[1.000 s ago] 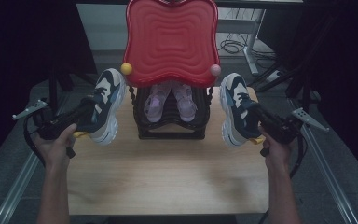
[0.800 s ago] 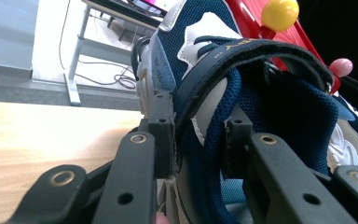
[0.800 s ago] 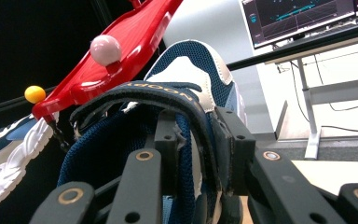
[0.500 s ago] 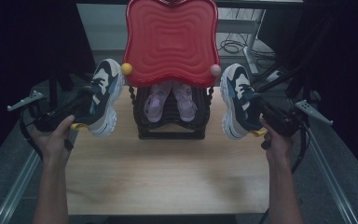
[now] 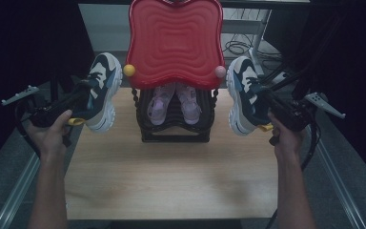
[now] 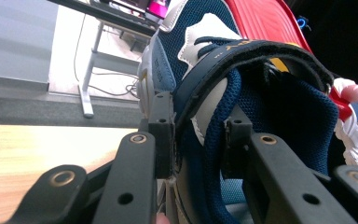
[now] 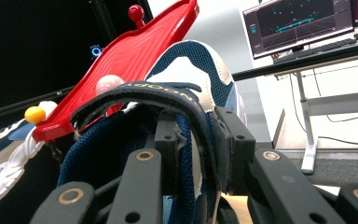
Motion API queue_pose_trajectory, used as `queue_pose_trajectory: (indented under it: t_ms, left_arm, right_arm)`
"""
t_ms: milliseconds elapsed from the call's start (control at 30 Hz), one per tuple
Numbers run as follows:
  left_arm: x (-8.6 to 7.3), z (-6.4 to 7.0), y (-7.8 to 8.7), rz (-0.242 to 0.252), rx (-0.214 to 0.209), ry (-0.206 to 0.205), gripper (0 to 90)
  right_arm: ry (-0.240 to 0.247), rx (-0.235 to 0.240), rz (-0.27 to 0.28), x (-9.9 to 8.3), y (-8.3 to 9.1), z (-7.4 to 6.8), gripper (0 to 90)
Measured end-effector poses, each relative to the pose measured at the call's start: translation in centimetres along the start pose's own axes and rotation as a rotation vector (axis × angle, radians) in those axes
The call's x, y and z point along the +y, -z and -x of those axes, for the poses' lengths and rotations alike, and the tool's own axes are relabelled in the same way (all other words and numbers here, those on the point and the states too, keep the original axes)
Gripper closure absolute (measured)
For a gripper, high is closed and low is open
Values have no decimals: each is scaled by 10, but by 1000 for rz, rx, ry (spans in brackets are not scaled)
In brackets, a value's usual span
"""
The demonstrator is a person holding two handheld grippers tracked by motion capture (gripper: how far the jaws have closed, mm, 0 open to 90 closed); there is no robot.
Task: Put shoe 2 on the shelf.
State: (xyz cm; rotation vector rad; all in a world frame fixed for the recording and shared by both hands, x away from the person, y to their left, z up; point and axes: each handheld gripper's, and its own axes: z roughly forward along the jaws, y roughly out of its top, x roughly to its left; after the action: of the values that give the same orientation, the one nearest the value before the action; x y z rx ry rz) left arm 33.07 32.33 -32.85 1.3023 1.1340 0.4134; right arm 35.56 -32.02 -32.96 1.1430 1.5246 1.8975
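My left hand-held gripper (image 5: 74, 102) is clamped on the heel collar of the left sneaker (image 5: 100, 90), one jaw inside the opening and one outside, and holds it off the table (image 5: 171, 176) at the left edge, toe pointing away. My right hand-held gripper (image 5: 271, 107) pinches the right sneaker (image 5: 243, 95) by its collar the same way, raised beside the right edge. The near half of the table lies bare between my forearms, with open room there. Farther off, between the two sneakers, stands a black rack (image 5: 174, 129) with a pair of pink shoes (image 5: 174, 100) on its lower level; the red top tray (image 5: 174, 43) overhangs them and hides their toes. Each sneaker sits just beside a tray corner knob, yellow (image 5: 129, 70) on the left, pink (image 5: 219, 71) on the right. In both gripper views the shoe's collar blocks most of what lies beyond.
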Motion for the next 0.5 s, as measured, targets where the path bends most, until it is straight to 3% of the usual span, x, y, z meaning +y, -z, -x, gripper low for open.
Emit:
queue_pose_trajectory:
  t_ms: [500]
  left_arm:
    - [39, 20, -3, 42, 5, -55, 715]
  right_arm:
    - [15, -1, 33, 30, -11, -5, 724]
